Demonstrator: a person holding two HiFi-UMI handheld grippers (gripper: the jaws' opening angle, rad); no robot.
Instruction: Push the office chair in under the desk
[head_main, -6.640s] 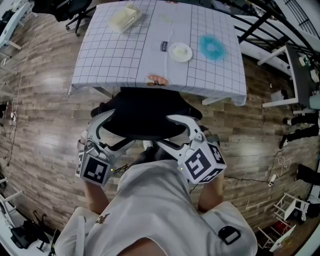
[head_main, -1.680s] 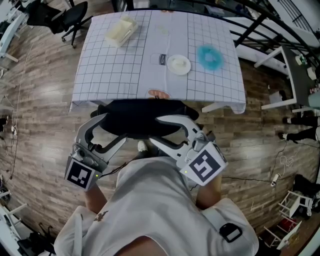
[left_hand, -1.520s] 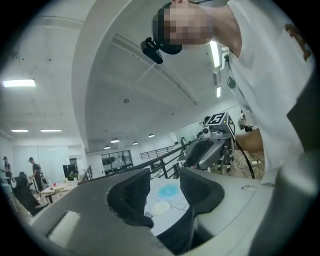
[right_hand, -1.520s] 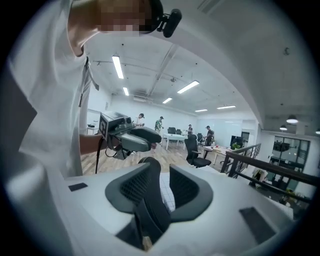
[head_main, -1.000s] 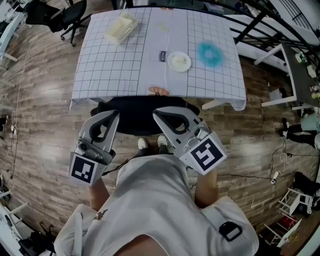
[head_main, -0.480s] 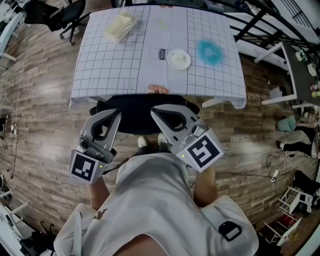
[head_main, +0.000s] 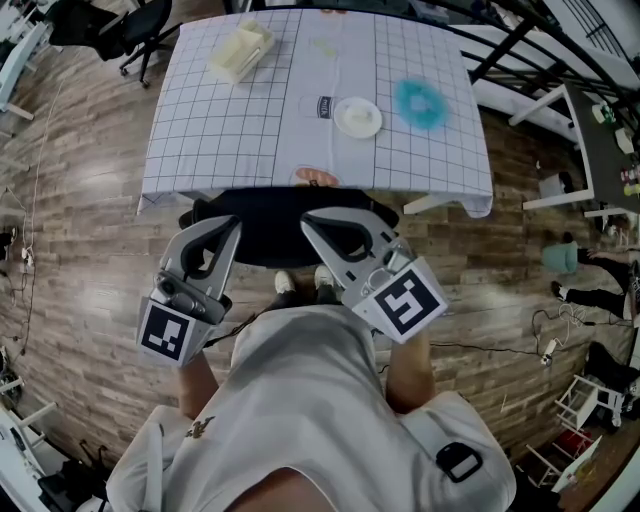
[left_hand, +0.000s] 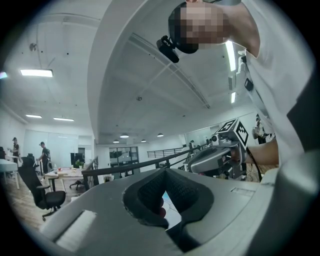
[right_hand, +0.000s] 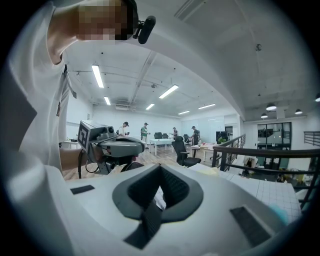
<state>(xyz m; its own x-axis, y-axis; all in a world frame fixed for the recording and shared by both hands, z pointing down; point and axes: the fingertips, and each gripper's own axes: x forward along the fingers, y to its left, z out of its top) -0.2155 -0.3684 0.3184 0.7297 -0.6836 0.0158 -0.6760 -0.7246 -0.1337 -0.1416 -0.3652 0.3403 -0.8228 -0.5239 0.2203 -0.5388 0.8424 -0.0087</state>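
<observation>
The black office chair (head_main: 270, 228) stands at the near edge of the desk (head_main: 230, 130), its front tucked under the white grid cloth. My left gripper (head_main: 232, 226) and right gripper (head_main: 308, 222) are held side by side over the chair's near edge, both shut with nothing between the jaws. Whether they touch the chair is not visible. In the left gripper view the shut jaws (left_hand: 165, 172) point level across the desk, with the right gripper (left_hand: 220, 155) alongside. The right gripper view shows its shut jaws (right_hand: 159, 170) and the left gripper (right_hand: 107, 142).
On the desk lie a white plate (head_main: 358, 117), a blue ring-like thing (head_main: 420, 103), a cream box (head_main: 240, 50) and a small card (head_main: 320, 105). Another office chair (head_main: 130, 25) stands far left. Black railings (head_main: 520, 50) and white table legs are at the right.
Since the earliest frames the chair has slid farther under the desk, and both grippers have come in from its sides toward the middle. Over the last second nothing has moved.
</observation>
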